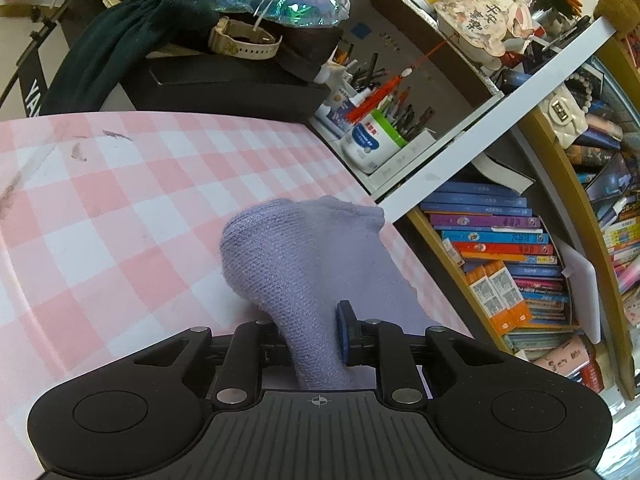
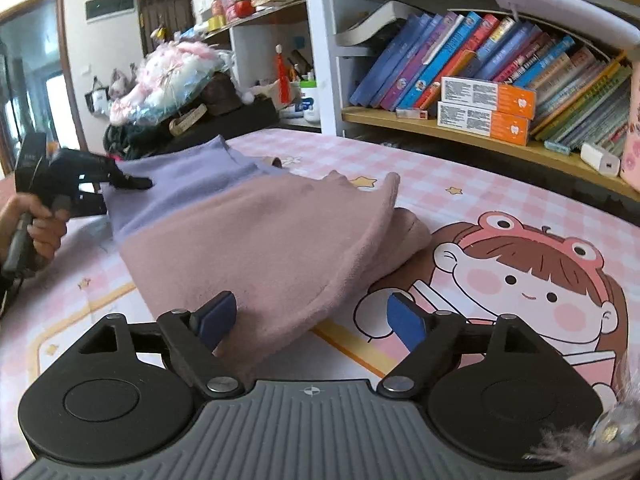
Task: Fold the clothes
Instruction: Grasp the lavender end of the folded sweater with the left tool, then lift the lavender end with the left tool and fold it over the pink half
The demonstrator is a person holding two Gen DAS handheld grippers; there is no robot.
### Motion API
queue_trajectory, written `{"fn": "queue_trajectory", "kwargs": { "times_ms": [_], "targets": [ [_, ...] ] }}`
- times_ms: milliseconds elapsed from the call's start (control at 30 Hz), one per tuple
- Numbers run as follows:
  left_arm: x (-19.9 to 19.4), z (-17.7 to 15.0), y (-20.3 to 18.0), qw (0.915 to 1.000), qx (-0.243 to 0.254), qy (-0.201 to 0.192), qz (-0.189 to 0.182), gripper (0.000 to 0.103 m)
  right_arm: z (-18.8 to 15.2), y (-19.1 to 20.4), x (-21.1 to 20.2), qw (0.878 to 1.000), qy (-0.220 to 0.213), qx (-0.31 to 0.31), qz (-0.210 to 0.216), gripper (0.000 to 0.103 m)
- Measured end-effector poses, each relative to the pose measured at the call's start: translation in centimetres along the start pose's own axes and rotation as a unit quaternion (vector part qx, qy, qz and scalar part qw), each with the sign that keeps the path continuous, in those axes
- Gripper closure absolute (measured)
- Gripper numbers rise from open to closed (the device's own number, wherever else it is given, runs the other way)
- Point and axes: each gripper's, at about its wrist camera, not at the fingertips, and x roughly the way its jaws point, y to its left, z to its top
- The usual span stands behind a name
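Pink checked tablecloth (image 1: 120,208) under sweater (image 2: 256,240); crowded bookshelves (image 2: 500,80) behind.

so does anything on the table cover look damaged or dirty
Yes: in the left wrist view the pink checked table cover has dark scuffs near its far edge and a smear at the left. Nothing looks spilled.

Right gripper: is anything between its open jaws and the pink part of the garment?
Nothing visible. The right gripper stands open with the pink hem of the garment lying directly between its pads, while the left gripper clamps the purple end.
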Motion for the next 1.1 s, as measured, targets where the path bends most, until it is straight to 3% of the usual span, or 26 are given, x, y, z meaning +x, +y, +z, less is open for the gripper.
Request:
{"fn": "queue_trajectory", "kwargs": {
  "times_ms": [367,500,600,667,767,833,900,967,1100],
  "targets": [
    [-1.6,0.2,-3.4,0.9988,0.039,-0.025,-0.014,0.09,-0.4,0.5,0.3,1.0,0.021,-0.022,-0.008,0.019],
    [-3.1,-0.2,-7.8,0.9934,0.101,-0.042,-0.035,0.09,-0.4,0.4,0.5,0.999,0.024,-0.023,-0.01,0.019],
    [-4.5,-1.2,-12.3,0.9817,0.17,-0.057,-0.063,0.09,-0.4,0.3,0.5,0.999,0.024,-0.021,-0.01,0.019],
    [-5.2,-2.8,-15.8,0.966,0.234,-0.062,-0.09,0.09,-0.4,0.3,0.5,0.999,0.025,-0.021,-0.01,0.019],
    [-5.7,-7.9,-20.9,0.9214,0.366,-0.051,-0.12,0.087,-0.4,0.4,0.6,0.999,0.025,-0.022,-0.009,0.019],
    [-4.2,-13.2,-23.3,0.873,0.477,-0.004,-0.1,0.078,-0.4,0.4,0.5,0.999,0.024,-0.023,-0.008,0.019],
    [-2.3,-18.4,-24.9,0.8156,0.572,0.049,-0.074,0.076,-0.5,0.5,0.5,0.999,0.026,-0.028,-0.007,0.019],
    [-1.0,-21.2,-24.3,0.7936,0.603,0.061,-0.049,0.077,-0.7,0.7,0.3,0.999,0.033,-0.042,-0.011,0.019],
    [-0.6,-20.4,-23.7,0.8034,0.591,0.058,-0.049,0.063,-0.8,0.5,-0.3,0.999,0.028,-0.038,0.003,0.019]
  ]
}}
